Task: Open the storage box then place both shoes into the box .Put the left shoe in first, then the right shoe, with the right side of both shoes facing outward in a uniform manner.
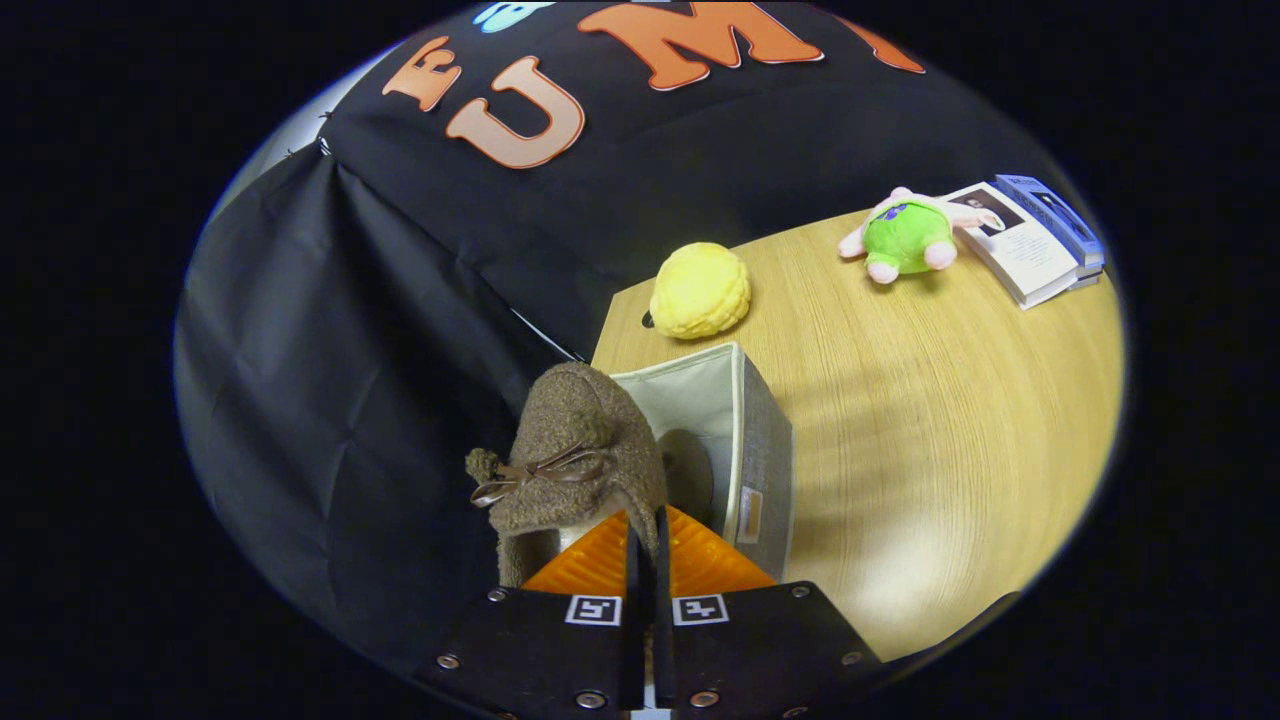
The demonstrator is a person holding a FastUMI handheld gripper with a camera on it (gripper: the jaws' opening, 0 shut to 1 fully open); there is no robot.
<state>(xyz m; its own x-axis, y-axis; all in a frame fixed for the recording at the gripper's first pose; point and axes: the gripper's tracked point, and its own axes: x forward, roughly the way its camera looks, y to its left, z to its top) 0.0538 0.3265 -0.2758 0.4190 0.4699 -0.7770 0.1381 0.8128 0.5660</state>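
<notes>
The shoe (575, 450) concealed the near wall of the storage box (745, 440) and much of its interior. The gripper (647, 560) covered the shoe's heel edge. Print on the books (1035, 240) was illegible.

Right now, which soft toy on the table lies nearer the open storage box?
The yellow plush, just beyond the storage box; the green plush lies farther, beside the book.

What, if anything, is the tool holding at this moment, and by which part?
The tool is shut on the brown fuzzy shoe, its fingers pinching the thin edge of the shoe's opening, with the shoe hanging by the open storage box.
</notes>
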